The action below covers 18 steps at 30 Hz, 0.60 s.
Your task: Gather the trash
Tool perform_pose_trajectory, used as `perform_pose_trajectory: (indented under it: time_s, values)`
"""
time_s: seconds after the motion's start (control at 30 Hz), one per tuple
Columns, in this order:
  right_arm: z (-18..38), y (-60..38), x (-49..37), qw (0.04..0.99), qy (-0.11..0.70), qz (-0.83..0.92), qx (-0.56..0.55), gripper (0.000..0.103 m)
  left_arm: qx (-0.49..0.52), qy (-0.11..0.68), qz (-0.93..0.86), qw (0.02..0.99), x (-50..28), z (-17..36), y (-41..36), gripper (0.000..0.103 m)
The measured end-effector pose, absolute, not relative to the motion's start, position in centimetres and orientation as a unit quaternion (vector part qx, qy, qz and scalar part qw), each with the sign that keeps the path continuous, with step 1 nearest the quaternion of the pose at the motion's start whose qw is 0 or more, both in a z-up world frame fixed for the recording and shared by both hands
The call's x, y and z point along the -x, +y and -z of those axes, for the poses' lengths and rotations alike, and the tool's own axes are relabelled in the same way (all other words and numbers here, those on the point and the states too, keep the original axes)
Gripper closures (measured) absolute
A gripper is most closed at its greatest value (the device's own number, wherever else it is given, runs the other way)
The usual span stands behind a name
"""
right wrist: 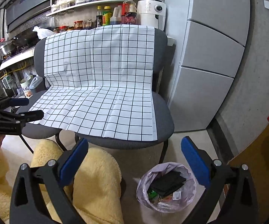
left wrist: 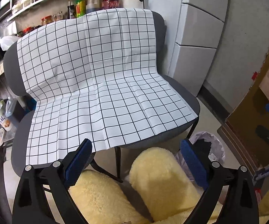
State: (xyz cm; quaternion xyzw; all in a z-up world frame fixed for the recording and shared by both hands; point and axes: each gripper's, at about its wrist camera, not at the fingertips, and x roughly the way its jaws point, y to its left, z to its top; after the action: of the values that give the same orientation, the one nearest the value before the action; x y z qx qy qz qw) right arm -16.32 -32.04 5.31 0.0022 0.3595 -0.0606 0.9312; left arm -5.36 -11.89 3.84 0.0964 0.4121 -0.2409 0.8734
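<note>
The small round waste bin lined with a pale lilac plastic bag stands on the floor just beside the front leg of the grey padded chair. In the right wrist view its mouth shows a flat black folded piece lying on top of crumpled wrappers, whose print is too small to read. In the left wrist view the same bin is half hidden behind a blue pad, only its rim and some dark contents showing.

A white cloth with a black grid is draped over the backs and seats of two grey chairs set side by side; nothing lies on it. Below the chairs, a person's knees in fluffy pale yellow fabric fill the lower frame, cut off by the edge.

The right gripper has its jaws spread wide and empty, above the bin. The left gripper likewise stands released, holding nothing.

Behind the chairs are a kitchen counter with bottles and jars, a shelf above, and a tall white refrigerator.
</note>
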Motion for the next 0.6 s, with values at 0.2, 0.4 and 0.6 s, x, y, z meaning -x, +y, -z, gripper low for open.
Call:
perform_pose_trajectory:
  time_s: [0.2,0.4,0.6]
  values:
    - [-5.09,-32.64,16.65,0.931,0.358,0.065,-0.013,0.006,-0.092,0.412,0.242,0.874,5.33,-3.88,-11.94,0.009]
    - [-4.90,-32.87,16.79,0.931,0.358,0.067,-0.016,0.006,-0.088,0.414,0.240,0.874,5.27,-3.73,-12.06,0.009]
    - [-4.84,-32.82,16.73,0.931,0.360,0.066,-0.018,0.006,-0.086,0.412,0.238,0.875,5.16,-3.77,-11.94,0.009]
